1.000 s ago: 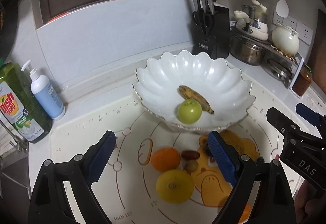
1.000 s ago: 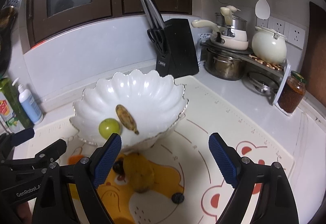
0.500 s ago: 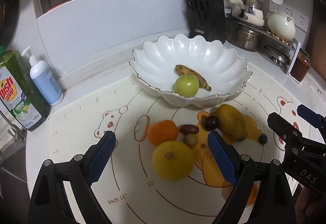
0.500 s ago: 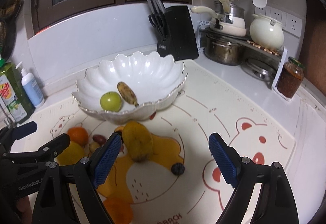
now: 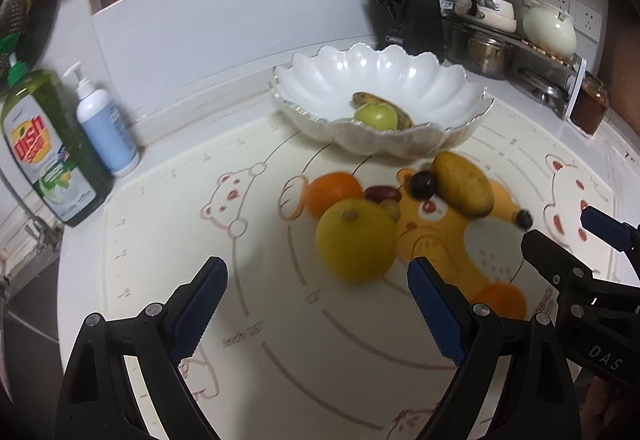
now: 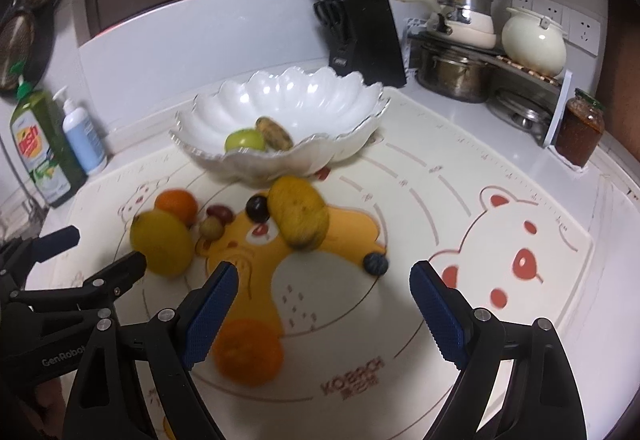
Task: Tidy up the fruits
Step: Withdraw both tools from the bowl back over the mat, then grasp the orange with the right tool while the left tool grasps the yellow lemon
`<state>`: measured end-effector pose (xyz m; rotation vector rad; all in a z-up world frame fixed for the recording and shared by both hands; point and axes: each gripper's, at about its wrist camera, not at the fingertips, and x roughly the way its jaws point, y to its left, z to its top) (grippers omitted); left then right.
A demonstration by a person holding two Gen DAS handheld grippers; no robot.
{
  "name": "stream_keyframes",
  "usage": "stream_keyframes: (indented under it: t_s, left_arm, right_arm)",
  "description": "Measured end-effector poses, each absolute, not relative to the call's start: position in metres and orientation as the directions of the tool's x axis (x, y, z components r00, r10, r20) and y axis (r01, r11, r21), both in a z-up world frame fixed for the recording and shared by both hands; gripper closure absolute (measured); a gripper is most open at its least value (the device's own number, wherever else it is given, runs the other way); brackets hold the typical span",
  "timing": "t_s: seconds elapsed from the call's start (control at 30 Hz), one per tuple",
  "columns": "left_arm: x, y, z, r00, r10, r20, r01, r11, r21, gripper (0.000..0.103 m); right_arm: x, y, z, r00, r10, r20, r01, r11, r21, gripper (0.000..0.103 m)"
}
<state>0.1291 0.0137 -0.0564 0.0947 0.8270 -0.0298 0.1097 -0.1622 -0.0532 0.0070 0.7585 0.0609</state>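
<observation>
1. Up ahead of both sets of fingers, a white scalloped bowl (image 5: 432, 88) sits on the bench at the far edge of the mat (image 5: 168, 240); it holds one green apple (image 5: 376, 116) and one small banana (image 5: 400, 111), touching each other.
2. Loose on the mat, between the bowl and the fingers: two oranges, one (image 5: 332, 192) near the bowl and one (image 6: 248, 354) just beside the right gripper's (image 6: 322, 314) left finger; one lemon (image 5: 356, 240) just ahead of the left gripper's (image 5: 316, 316) right finger; one mango (image 6: 298, 212); one dark plum (image 6: 257, 208) touching the mango; one blueberry (image 6: 375, 263); one red date (image 6: 220, 213); one small tan fruit (image 6: 211, 228).
3. Both grippers stand wide open and hold nothing; only bare mat lies between the left fingers.
4. Off to the left of the fingers stand two bottles: one green dish soap (image 5: 44, 148), one blue pump bottle (image 5: 106, 128).
5. Beyond the bowl: one knife block (image 6: 366, 34) and one jar (image 6: 580, 130).
</observation>
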Motion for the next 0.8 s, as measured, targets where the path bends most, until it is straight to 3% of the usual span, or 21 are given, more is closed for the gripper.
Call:
stream_keyframes:
  t_s: [0.8]
  left_arm:
    - [0.107, 0.045, -0.080, 0.660, 0.034, -0.751, 0.015, 0.998, 0.058, 0.011]
  right_arm:
    - [0.096, -0.126, -0.092, 0.669, 0.050, -0.742, -0.094, 0.995, -0.017, 0.016]
